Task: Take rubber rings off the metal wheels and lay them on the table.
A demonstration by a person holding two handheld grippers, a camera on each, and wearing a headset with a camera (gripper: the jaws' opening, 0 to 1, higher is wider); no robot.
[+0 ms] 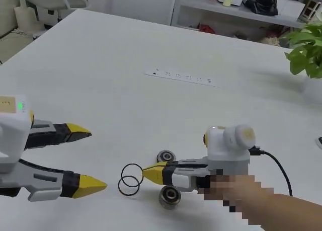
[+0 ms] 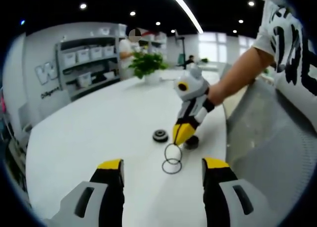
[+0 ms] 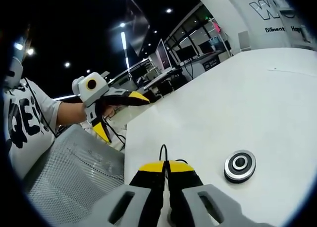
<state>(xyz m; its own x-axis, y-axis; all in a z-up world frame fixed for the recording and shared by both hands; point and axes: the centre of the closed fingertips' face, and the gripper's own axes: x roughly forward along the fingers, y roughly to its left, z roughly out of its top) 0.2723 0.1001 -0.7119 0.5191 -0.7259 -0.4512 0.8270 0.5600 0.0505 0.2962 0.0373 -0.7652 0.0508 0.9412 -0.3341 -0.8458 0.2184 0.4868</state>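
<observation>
Two thin black rubber rings (image 1: 130, 179) (image 2: 172, 158) lie overlapping on the white table (image 1: 126, 65). My right gripper (image 1: 146, 173) (image 2: 182, 134) (image 3: 166, 166) is shut, and a ring's edge (image 3: 162, 150) comes out from between its yellow tips. One metal wheel (image 1: 165, 156) (image 2: 160, 135) (image 3: 240, 165) sits on the far side of the right gripper. A second wheel (image 1: 170, 196) (image 2: 191, 142) rests on its near side. My left gripper (image 1: 88, 158) (image 2: 162, 165) (image 3: 124, 117) hovers open to the left of the rings, holding nothing.
A white power strip (image 1: 183, 77) lies mid-table. A green plant (image 1: 307, 52) (image 2: 147, 64) stands at the far right edge. A cable (image 1: 276, 165) trails from the right gripper. A mesh chair (image 3: 74, 182) sits beside the table, and shelves (image 2: 84, 64) stand behind it.
</observation>
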